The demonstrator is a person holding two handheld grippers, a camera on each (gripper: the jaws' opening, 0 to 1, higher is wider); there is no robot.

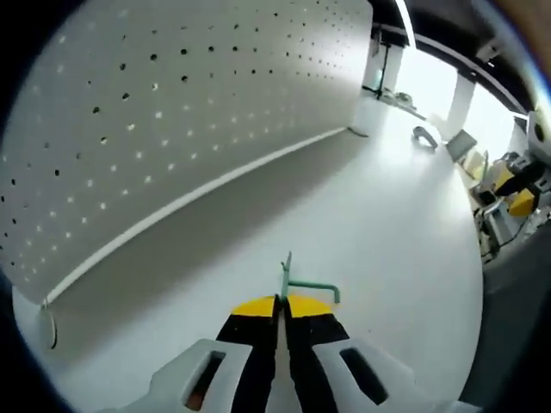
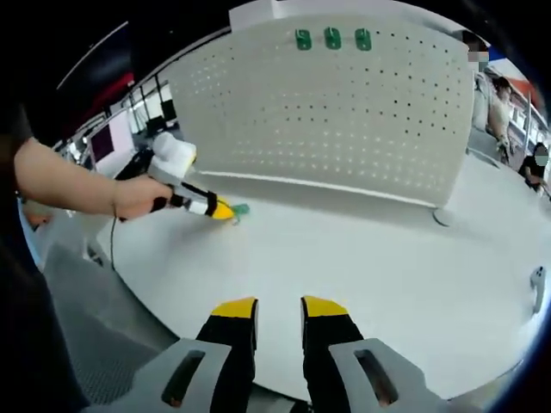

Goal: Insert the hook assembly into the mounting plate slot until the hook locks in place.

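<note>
left gripper (image 1: 281,303): jaws closed on green hook (image 1: 297,282), held above white worktop (image 1: 379,224) near pegboard (image 1: 172,112) | right gripper (image 2: 278,306): jaws slightly parted, holding nothing, above worktop | three green hooks (image 2: 332,38) mounted along pegboard top

Green hook (image 1: 303,288), white pegboard (image 2: 344,120) w/ dark holes.

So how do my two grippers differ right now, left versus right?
The left gripper has its jaws shut on the green hook; the right gripper stands open with nothing between its jaws. In the right gripper view, the left one sits close to the white pegboard, while the right one hangs back over the bare table. Both share yellow tips on black fingers with white bodies.
</note>
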